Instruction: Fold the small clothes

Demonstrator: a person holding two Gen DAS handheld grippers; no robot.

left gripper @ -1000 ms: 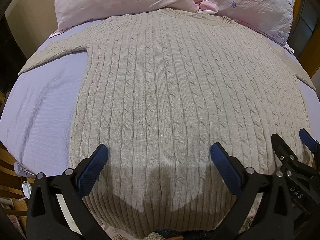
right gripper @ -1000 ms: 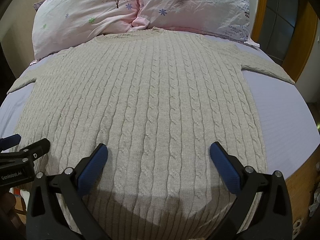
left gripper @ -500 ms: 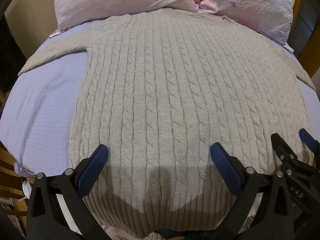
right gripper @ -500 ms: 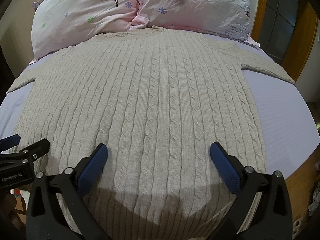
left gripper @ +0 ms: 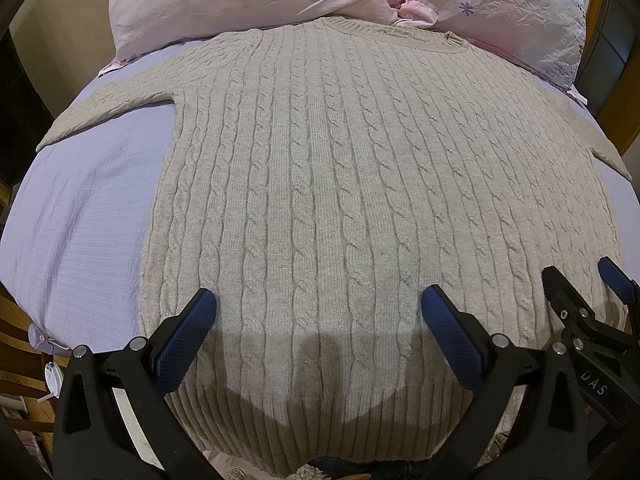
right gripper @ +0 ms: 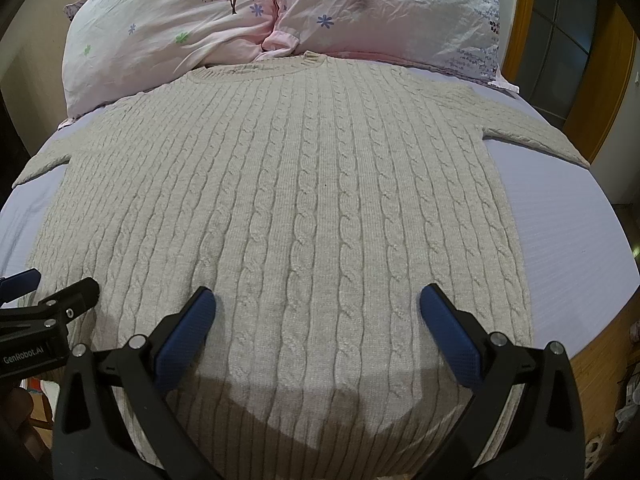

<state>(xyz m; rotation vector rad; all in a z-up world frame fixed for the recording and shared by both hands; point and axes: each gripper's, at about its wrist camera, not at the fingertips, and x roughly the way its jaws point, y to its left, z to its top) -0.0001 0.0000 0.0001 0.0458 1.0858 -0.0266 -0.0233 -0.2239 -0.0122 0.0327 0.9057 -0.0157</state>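
A beige cable-knit sweater [left gripper: 340,184] lies flat on the lilac bed, collar toward the pillows, sleeves spread to both sides; it also fills the right wrist view [right gripper: 304,208]. My left gripper [left gripper: 318,320] is open and empty, hovering over the sweater's lower left part near the ribbed hem. My right gripper [right gripper: 316,316] is open and empty over the lower right part. The right gripper shows at the right edge of the left wrist view [left gripper: 584,296]; the left gripper shows at the left edge of the right wrist view [right gripper: 48,292].
Two pink flowered pillows [right gripper: 280,12] lie at the head of the bed. The lilac sheet [left gripper: 84,232] shows bare to the left, and to the right in the right wrist view [right gripper: 560,220]. A wooden bed frame [right gripper: 600,328] borders the right side.
Almost nothing. The right wrist view has shifted very slightly; both grippers stay open above the hem.
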